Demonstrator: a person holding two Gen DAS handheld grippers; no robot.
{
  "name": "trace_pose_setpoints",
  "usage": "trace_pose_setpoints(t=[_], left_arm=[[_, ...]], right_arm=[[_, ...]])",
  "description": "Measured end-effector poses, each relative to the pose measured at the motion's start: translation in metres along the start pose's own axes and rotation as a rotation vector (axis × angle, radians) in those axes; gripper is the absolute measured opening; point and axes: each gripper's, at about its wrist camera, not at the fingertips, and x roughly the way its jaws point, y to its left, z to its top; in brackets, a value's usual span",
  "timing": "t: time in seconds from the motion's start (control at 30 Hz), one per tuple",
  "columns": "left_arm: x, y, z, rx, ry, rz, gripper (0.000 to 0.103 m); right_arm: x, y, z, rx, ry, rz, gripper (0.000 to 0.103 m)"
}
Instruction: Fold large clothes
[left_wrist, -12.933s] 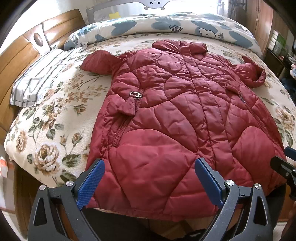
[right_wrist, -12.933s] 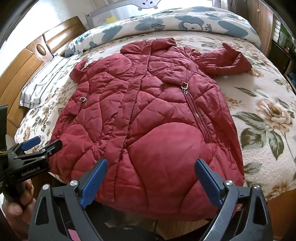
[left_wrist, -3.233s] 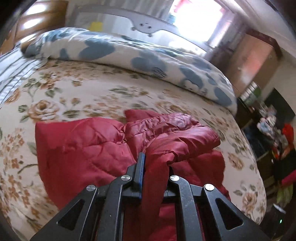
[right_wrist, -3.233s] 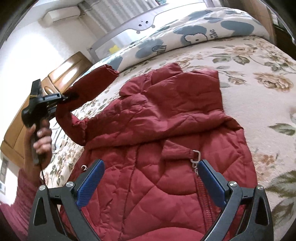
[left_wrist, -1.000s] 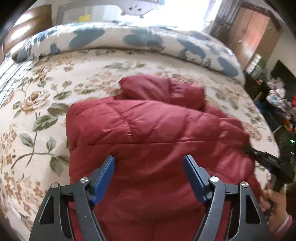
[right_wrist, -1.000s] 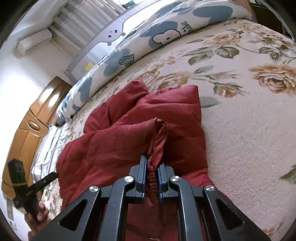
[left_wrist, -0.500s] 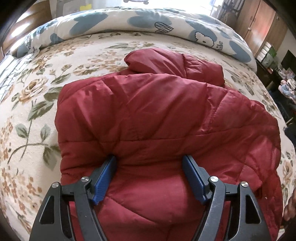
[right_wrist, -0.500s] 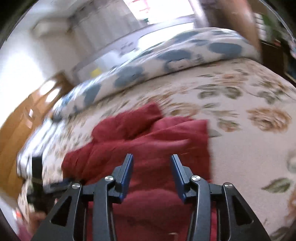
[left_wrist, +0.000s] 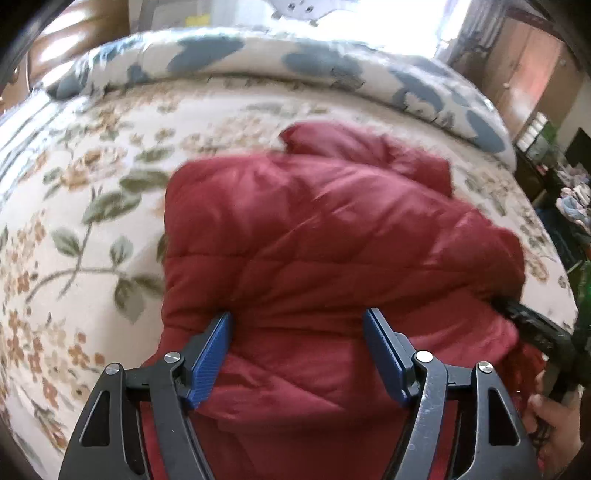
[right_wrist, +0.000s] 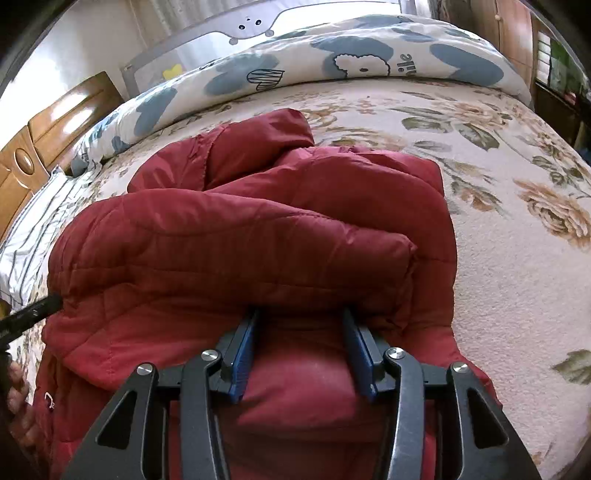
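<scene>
In the left wrist view we see the red quilted coat (left_wrist: 325, 236) folded in a thick bundle on the floral bedspread (left_wrist: 85, 206), with our left gripper (left_wrist: 297, 350) low over its near layers, jaws spread wide and holding nothing, while the right gripper (left_wrist: 532, 325) pokes in against the coat's right edge. In the right wrist view the coat (right_wrist: 258, 229) lies below the blue-patterned duvet (right_wrist: 332, 62), and our right gripper (right_wrist: 299, 350) sits with jaws partly apart, blue pads tucked under the folded-over edge without pinching it; the left gripper (right_wrist: 33, 314) touches the coat's left side.
</scene>
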Motion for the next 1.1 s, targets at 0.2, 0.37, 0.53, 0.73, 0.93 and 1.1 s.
trace_pose_setpoints(t=[0.2,0.37,0.53,0.73,0.93,1.1], left_arm=[[0.018,0.001,-0.006,0.029,0.023,0.041,0.075],[0.024,-0.001,-0.007,0.028,0.017,0.049,0.076],[0.024,-0.004,-0.01,0.04,0.01,0.065,0.078],[0.015,-0.003,-0.01,0.036,0.012,0.043,0.078],[-0.018,0.006,-0.017,0.006,0.002,0.046,0.077],[-0.046,0.014,-0.034,-0.025,-0.007,0.057,0.077]], right_arm=[[-0.025,-0.002,-0.001,0.053,-0.029,0.031,0.048],[-0.011,-0.011,-0.006,0.048,0.02,0.027,0.048],[-0.001,-0.012,-0.009,0.043,0.015,0.029,0.048],[-0.01,-0.011,-0.009,0.044,0.001,0.025,0.048],[-0.043,-0.006,-0.016,0.058,-0.016,0.062,0.062],[-0.073,-0.003,-0.028,0.048,-0.014,0.106,0.063]])
